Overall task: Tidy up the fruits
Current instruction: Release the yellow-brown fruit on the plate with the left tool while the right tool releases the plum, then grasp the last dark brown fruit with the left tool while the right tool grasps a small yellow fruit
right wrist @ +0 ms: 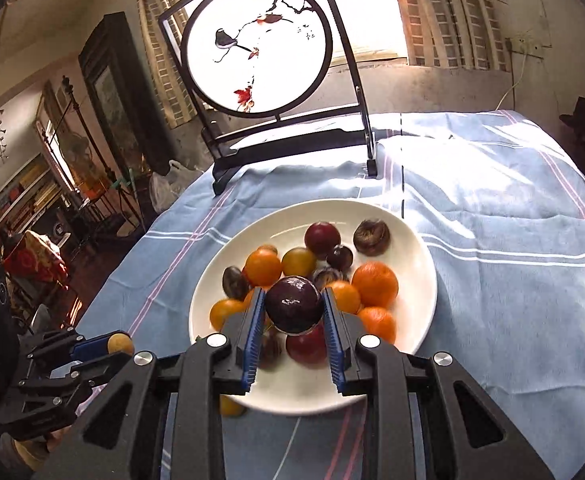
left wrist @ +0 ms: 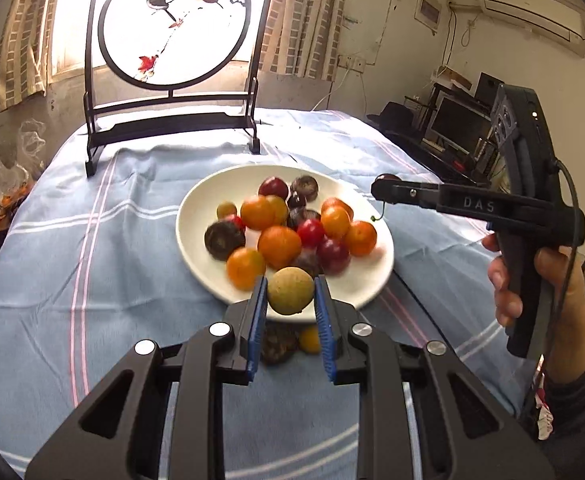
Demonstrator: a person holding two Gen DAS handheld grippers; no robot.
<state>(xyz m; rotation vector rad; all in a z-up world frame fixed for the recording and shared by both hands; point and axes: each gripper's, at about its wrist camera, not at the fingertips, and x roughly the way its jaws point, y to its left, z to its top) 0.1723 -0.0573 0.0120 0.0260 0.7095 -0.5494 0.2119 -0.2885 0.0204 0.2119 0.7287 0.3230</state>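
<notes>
Left claw pinches a tan round fruit; right claw pinches a dark plum. Both hang above the white plate, probably for sorting by kind.

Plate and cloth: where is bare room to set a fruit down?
The far rim of the white plate is bare, and so is the blue cloth to its right, and between plate and framed bird screen. The plate's middle is crowded with fruit.
</notes>
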